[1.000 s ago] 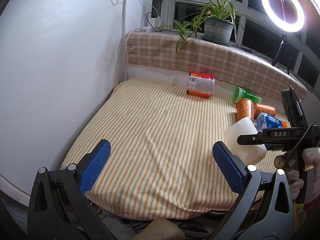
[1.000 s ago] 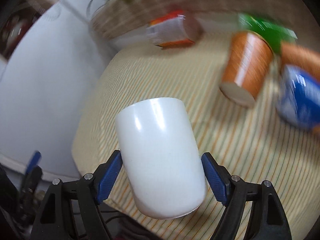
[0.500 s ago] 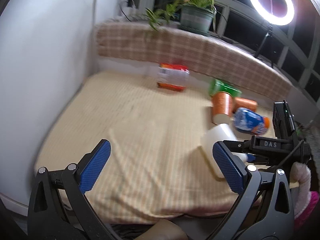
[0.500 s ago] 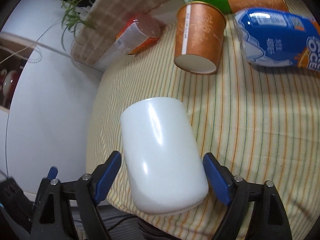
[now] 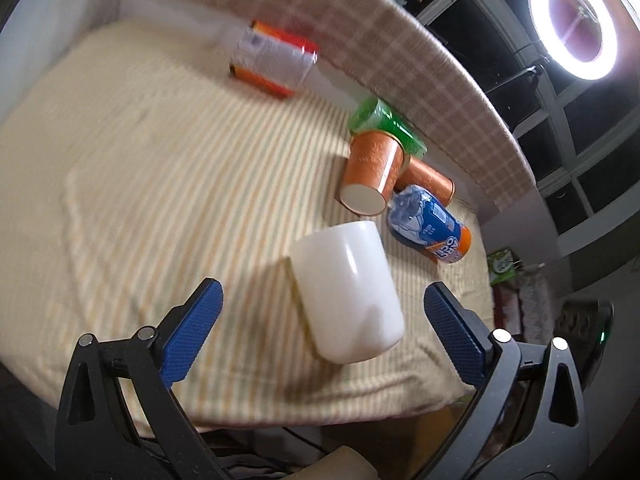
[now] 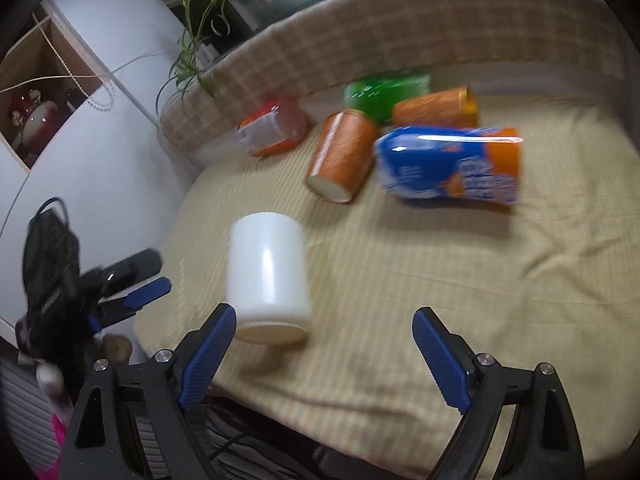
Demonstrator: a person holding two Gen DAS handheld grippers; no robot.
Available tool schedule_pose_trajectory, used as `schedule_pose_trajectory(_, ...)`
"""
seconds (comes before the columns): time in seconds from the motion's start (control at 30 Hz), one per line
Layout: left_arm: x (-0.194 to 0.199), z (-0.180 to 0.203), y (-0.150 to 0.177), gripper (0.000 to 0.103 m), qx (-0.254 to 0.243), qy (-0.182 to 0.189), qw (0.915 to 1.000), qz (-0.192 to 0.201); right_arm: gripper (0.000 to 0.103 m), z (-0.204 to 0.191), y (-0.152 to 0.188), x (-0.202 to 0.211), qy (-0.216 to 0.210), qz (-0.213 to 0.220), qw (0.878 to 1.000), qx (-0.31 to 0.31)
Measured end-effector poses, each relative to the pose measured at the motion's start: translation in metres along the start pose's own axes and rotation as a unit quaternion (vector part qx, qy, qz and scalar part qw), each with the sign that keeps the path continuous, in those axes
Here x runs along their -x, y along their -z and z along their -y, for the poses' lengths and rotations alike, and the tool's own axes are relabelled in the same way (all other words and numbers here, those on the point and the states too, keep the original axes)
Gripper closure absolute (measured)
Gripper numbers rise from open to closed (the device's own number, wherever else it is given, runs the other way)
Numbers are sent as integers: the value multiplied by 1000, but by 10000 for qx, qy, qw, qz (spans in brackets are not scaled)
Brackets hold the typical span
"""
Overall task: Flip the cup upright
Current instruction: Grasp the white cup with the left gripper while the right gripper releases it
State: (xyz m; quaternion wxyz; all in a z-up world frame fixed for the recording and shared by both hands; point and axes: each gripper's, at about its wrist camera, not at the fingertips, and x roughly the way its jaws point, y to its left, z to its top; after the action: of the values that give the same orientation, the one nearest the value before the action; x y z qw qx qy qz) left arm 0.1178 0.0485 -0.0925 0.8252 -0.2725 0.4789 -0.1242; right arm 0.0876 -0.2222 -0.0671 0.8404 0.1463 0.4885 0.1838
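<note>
The white cup sits free on the striped cloth near its front edge, wider end down and tilted — which end is the mouth I cannot tell. Both the right gripper and the left gripper are spread wide, gripping nothing. If it is upside down, the next move calls for closing one gripper on its sides and turning it over.

white cup apparently upright, right hand-held gripper spread, empty
</note>
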Motion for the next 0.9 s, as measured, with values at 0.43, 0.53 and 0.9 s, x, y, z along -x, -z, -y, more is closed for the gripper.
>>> schedule_pose_trajectory(0.43, -53, 2, -14, 15, 437, 174, 9976, -516, 12, 34, 10, 19, 264, 136, 9993, -220)
schedule_pose_trajectory(0.53, -61, 3, -16, 19, 414, 160, 9972, -597, 12, 38, 10, 18, 321, 124, 9991, -250)
schedule_pose_trajectory(0.9, -70, 12, -14, 29, 130, 59, 9980, -619, 12, 45, 10, 13, 341, 73, 9988, -331)
